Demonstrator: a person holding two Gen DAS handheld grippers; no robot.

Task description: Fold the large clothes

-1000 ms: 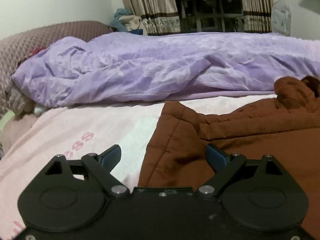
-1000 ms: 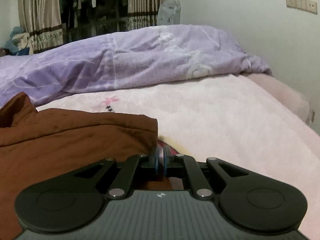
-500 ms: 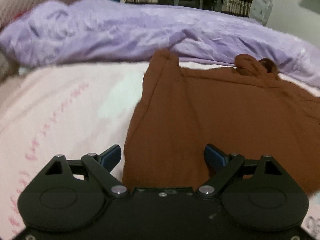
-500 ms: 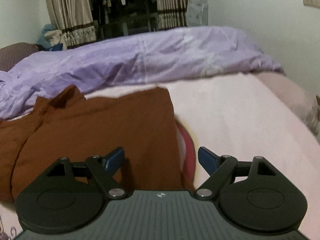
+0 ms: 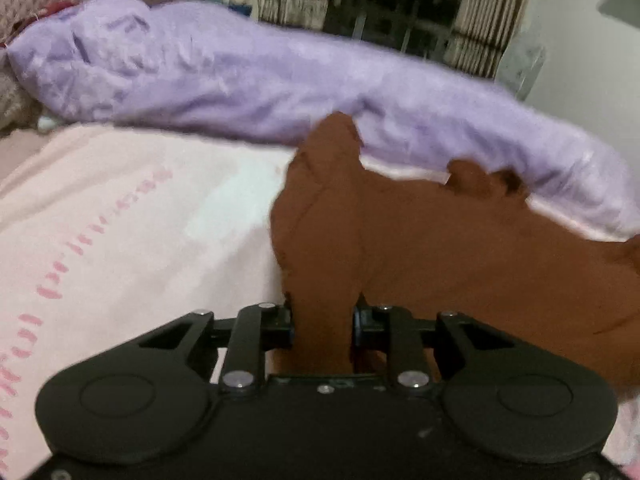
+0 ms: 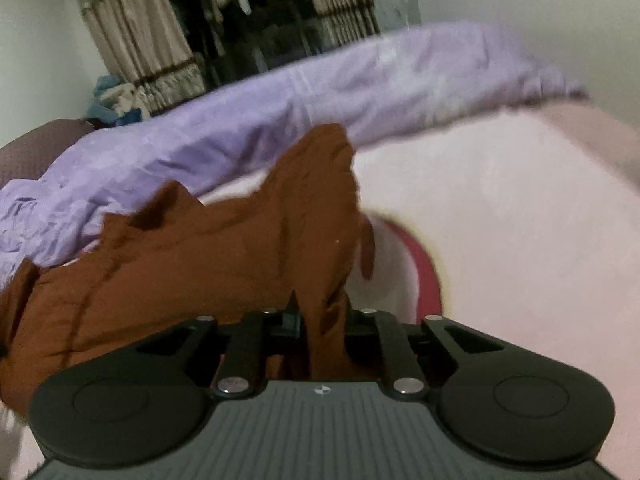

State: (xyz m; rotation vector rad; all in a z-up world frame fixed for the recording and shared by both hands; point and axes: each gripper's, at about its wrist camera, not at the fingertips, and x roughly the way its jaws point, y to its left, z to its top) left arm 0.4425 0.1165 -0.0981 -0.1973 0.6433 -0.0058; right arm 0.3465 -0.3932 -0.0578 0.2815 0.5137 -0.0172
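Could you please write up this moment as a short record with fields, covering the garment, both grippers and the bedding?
garment: brown padded garment, partly lifted off the bed, bunched into ridges at both grips
left gripper: jaws have just been closing, now shut on a fold of the brown fabric
right gripper: jaws have just been closing, now shut on a fold of the same garment
surface: pink bedsheet with pink lettering
behind: purple duvet heaped along the far side
background: striped curtains
image quality: both views motion-blurred

The brown garment [image 5: 460, 248] is matt, soft quilted cloth. At twelve o'clock the lilac duvet [image 5: 240, 76] looks smooth, faintly glossy and creased. The pink sheet [image 5: 120, 220] is fuzzy cloth.
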